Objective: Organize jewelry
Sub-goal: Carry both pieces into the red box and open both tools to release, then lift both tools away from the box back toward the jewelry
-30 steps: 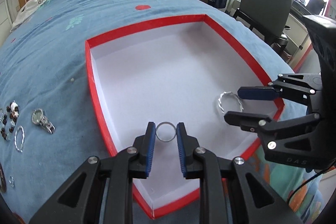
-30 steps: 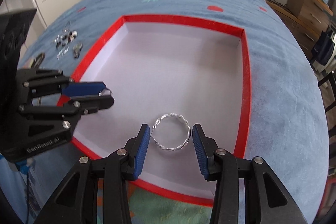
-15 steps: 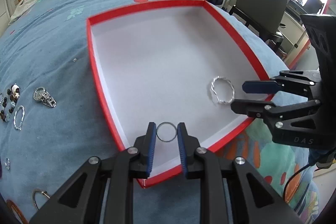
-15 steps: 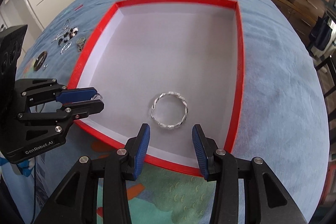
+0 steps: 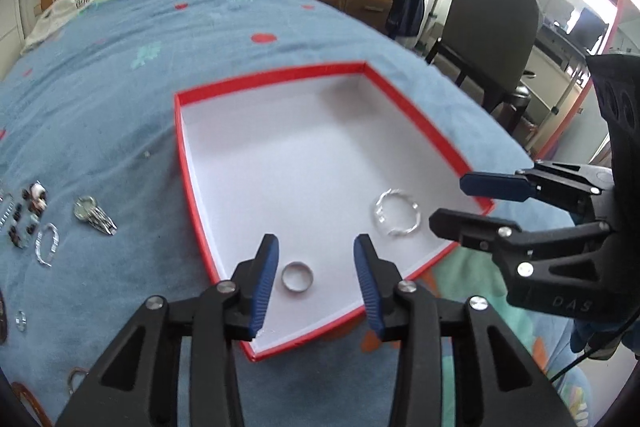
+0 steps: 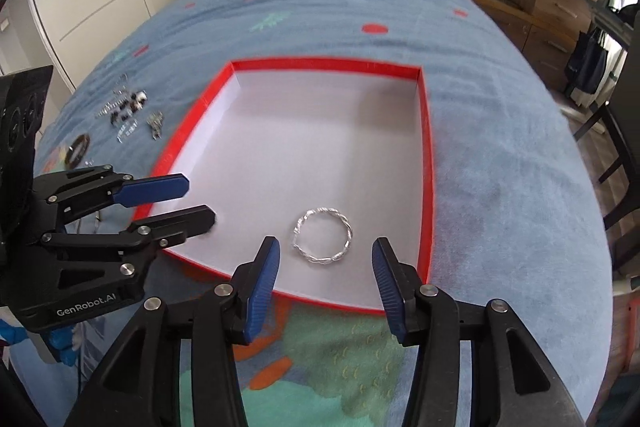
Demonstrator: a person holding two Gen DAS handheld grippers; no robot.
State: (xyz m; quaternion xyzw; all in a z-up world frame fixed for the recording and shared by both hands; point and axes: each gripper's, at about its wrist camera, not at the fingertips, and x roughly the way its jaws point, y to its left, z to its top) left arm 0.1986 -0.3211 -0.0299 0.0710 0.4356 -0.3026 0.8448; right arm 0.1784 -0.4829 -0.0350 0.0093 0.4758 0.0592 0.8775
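On the bed: red tray (image 5: pixel 192 163)
Left claw (image 5: pixel 316 263): just opened, wide, ring (image 5: pixel 297 277) lying free between
Right claw (image 6: pixel 325 261): just opened, wide, holding nothing, bracelet (image 6: pixel 323 235) beyond

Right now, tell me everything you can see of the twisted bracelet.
The bracelet is a thin silver-looking band, twisted or braided, with a small gap on one side. It lies flat on the white floor of the red-rimmed box, near its front corner, apart from the plain ring. Nothing touches it but the floor.
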